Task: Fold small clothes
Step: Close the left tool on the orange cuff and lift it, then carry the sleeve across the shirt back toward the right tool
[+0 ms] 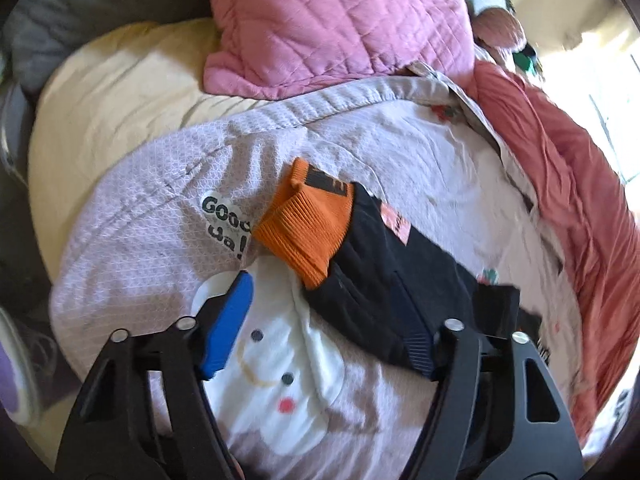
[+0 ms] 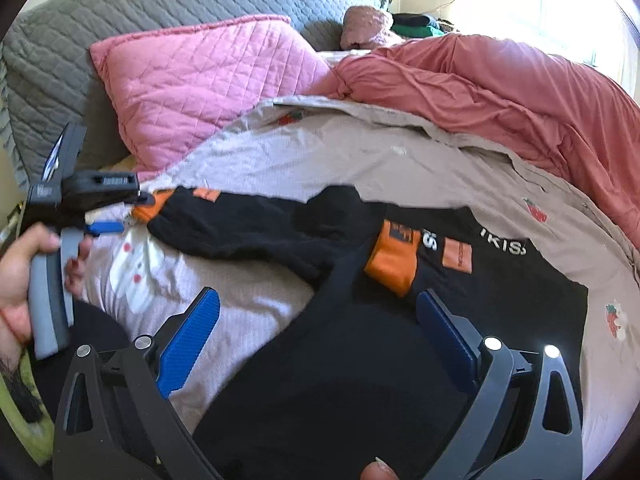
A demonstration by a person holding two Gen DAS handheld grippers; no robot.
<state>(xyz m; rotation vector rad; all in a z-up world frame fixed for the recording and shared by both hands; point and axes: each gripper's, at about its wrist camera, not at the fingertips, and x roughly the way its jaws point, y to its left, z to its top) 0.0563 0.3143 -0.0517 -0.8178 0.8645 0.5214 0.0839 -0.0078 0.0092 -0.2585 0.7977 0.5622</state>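
A black sweatshirt (image 2: 360, 360) with orange cuffs lies spread on the bed sheet (image 2: 400, 160), one sleeve stretched out to the left. In the left wrist view that sleeve (image 1: 380, 264) and its orange cuff (image 1: 304, 220) run across my left gripper (image 1: 320, 292). The sleeve rests over the right finger while the left blue pad (image 1: 228, 320) stands apart from it, so the jaws are open. The right wrist view shows this gripper (image 2: 128, 214) at the cuff (image 2: 150, 208), held by a hand (image 2: 20, 272). My right gripper (image 2: 320, 340) hovers open over the sweatshirt's body, near the other cuff (image 2: 394, 256).
A pink quilted pillow (image 2: 208, 80) leans on a grey quilted backrest (image 2: 120, 12). A salmon blanket (image 2: 500, 80) is bunched along the right side. A cream pillow (image 1: 120, 92) lies at the far left. The sheet carries a white face print (image 1: 280, 380).
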